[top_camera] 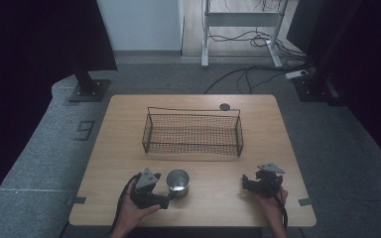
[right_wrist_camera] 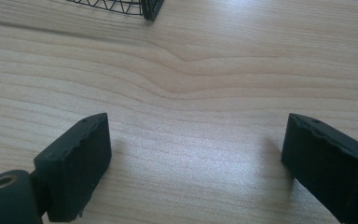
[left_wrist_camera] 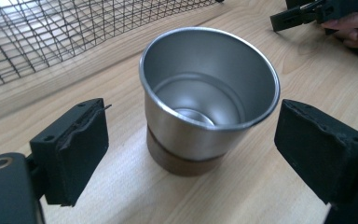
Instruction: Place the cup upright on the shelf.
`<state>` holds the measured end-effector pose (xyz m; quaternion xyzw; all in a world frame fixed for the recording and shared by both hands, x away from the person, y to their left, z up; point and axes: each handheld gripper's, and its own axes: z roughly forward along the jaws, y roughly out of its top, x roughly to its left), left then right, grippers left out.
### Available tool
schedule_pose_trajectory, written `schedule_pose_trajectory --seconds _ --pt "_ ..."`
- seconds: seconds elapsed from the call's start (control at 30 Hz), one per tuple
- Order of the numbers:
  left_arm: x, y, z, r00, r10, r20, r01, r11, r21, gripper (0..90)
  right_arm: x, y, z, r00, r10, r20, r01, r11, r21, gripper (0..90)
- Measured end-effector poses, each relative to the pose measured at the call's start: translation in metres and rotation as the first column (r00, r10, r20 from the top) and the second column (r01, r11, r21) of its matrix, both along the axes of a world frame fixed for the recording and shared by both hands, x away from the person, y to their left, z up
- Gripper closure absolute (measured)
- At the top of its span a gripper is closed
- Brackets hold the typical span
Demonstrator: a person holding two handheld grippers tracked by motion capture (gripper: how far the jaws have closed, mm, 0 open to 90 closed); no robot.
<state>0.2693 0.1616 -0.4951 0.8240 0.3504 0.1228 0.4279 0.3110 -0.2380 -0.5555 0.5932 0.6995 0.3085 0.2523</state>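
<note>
The left claw (left_wrist_camera: pixel 191 154), spread wide, straddles the upright, empty, shiny steel cup (left_wrist_camera: pixel 208 100) on the wooden table (right_wrist_camera: pixel 205 70); an off-centre squeeze could tip it. The right claw (right_wrist_camera: pixel 200 163) is spread, holding nothing.

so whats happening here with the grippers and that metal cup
A person holds a gripper in each hand at a wooden table. The left gripper is open, its jaws on either side of an upright, empty steel cup without touching it. The right gripper is open over bare wood, holding nothing. A wire mesh basket stands empty beyond the cup.
</note>
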Motion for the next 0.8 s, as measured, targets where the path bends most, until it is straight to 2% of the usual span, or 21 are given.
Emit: schedule_pose_trajectory --seconds 0.4,0.63,0.8 --pt "0.010 -0.022 -0.004 0.9984 -0.050 -0.026 0.051 0.9980 0.037 7.0 -0.001 0.000 0.000 1.0000 -0.007 0.001 0.007 1.000 -0.001 9.6" --pt "0.016 -0.033 -0.008 0.9981 -0.048 -0.039 0.050 0.9976 0.047 6.0 -0.001 0.000 0.000 1.0000 -0.008 0.001 0.008 1.000 -0.001 9.7" --pt "0.020 -0.040 -0.014 0.9987 -0.036 -0.035 0.038 0.9959 0.082 6.5 -0.001 0.000 0.000 1.0000 -0.008 0.001 0.008 1.000 -0.001 9.7"
